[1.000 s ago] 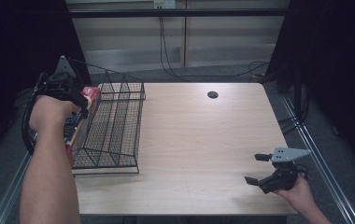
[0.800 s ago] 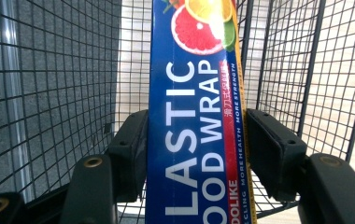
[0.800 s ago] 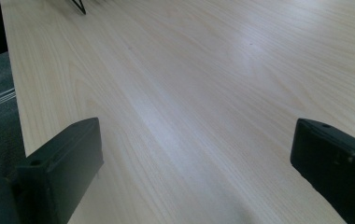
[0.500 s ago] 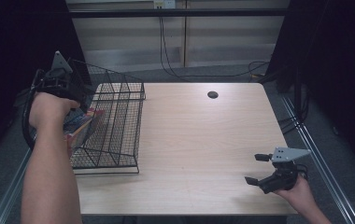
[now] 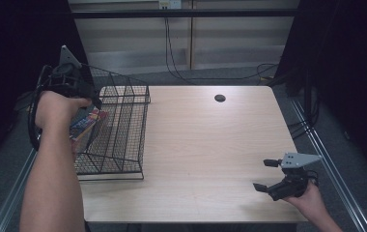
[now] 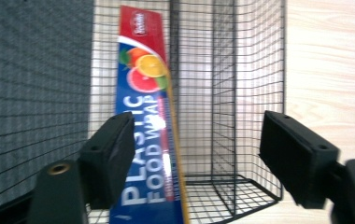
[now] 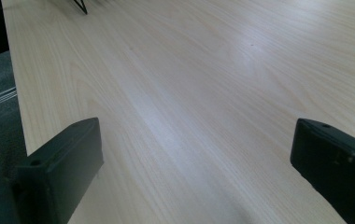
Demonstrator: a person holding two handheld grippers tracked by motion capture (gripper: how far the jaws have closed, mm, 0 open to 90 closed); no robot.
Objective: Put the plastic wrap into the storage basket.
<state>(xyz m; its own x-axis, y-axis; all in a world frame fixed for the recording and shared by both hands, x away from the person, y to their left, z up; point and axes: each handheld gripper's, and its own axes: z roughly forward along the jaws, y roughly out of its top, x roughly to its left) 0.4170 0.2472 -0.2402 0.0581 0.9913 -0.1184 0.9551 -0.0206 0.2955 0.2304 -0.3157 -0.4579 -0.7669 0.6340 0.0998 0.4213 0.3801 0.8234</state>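
The left tongs [image 6: 194, 158] stand open, their jaws having just been opening; the box of plastic food wrap [image 6: 147, 135] sits between them, lying close against the left jaw while the right jaw is well clear of it. Whether that left pad touches the box cannot be told, but nothing presses it from both sides. In the high view the left tongs [image 5: 92, 99] hang at the 9 o'clock edge of the counter [image 5: 210, 145], above the left part of the wire basket [image 5: 123, 130]. The box [image 5: 86, 123] stands tilted inside the basket, leaning along its left wall, its red end with the fruit picture pointing towards 12 o'clock in the left gripper view. The left hand [image 5: 58, 108] reaches in from 7 o'clock.

The right tongs [image 7: 194, 163] are open with only bare wood between the jaws. In the high view they [image 5: 263, 175] rest near the 4 o'clock corner of the counter, well apart from the basket, jaws pointing towards 9 o'clock, held by the right hand [image 5: 307, 198]. A small dark hole [image 5: 219, 98] marks the counter near 12 o'clock.
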